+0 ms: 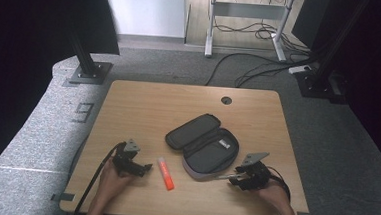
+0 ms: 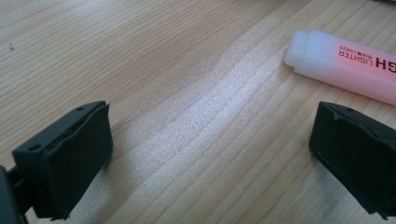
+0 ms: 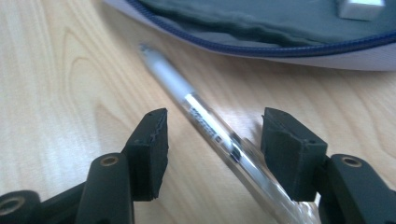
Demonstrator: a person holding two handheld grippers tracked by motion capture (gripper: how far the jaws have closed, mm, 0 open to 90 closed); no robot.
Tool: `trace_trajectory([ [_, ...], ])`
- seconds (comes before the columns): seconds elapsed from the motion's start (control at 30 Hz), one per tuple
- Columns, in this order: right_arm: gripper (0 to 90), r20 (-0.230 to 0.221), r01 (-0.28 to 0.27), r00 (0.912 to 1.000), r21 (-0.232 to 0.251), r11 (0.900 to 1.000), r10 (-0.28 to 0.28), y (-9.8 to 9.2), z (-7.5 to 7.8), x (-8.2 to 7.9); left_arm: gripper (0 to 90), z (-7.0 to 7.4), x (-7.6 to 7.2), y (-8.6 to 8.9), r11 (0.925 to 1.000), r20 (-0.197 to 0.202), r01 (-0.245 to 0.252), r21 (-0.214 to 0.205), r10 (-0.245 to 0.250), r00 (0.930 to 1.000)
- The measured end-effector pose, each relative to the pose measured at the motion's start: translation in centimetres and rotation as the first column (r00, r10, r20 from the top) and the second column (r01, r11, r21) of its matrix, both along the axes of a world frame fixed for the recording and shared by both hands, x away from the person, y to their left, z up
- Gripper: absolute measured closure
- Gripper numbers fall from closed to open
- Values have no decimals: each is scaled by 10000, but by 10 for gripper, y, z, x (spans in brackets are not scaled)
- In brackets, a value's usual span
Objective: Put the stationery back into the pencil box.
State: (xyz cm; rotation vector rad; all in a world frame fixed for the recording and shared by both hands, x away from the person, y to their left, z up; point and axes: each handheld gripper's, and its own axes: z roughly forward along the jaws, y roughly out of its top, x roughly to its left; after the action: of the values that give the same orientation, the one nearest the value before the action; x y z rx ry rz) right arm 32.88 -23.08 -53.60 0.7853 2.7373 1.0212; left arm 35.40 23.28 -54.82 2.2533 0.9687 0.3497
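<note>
The right gripper (image 3: 212, 140) is sitting low over the table (image 1: 143, 104) at the near right, with a clear pen (image 3: 210, 128) lying between its jaws. Its jaws are standing part-way apart, and a gap is showing on each side of the pen, so the pads are not pressing on it. The pen is lying flat on the wood, its far tip pointing toward the near edge of the open pencil case (image 1: 203, 146), just beside it.

The left gripper (image 2: 210, 154) is resting at the near left with its jaws spread wide and nothing between them but bare wood. A highlighter (image 2: 345, 63), pale at its cap end and pink along the body, is lying just beyond its right jaw without touching it; in the high view it is sitting between the two grippers, left of the case.

The right hand (image 1: 273, 195) is coming in from the near edge, angling the gripper leftward toward the case. The left hand (image 1: 111, 178) is holding its gripper pointed right, toward the highlighter.

The table is light wood with a round cable hole (image 1: 226, 100) near its far edge. It is standing on grey carpet (image 1: 36, 138), with cables (image 1: 251, 66) trailing across the floor beyond and dark stands at both far corners.
</note>
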Motion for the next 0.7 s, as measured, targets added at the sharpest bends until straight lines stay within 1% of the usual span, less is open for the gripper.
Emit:
trace_trajectory([
  [0.13,474,-68,-191,9998,-1,9998,191,4,1,-5,0,0,0,0,10000,0,1,1,-1,10000],
  [0.37,629,13,-454,9990,-215,9987,454,9,3,-15,0,0,0,0,10000,0,2,0,-2,10000],
  [0.57,726,257,-762,9967,-428,9962,773,13,3,-27,0,0,0,0,10000,1,1,2,-1,10000],
  [0.63,768,292,-754,9967,-327,9966,763,13,2,-29,0,0,0,0,10000,1,-1,0,1,10000],
  [0.7,775,285,-727,9969,-209,9971,733,12,1,-31,0,0,0,0,10000,1,-1,1,1,10000],
])
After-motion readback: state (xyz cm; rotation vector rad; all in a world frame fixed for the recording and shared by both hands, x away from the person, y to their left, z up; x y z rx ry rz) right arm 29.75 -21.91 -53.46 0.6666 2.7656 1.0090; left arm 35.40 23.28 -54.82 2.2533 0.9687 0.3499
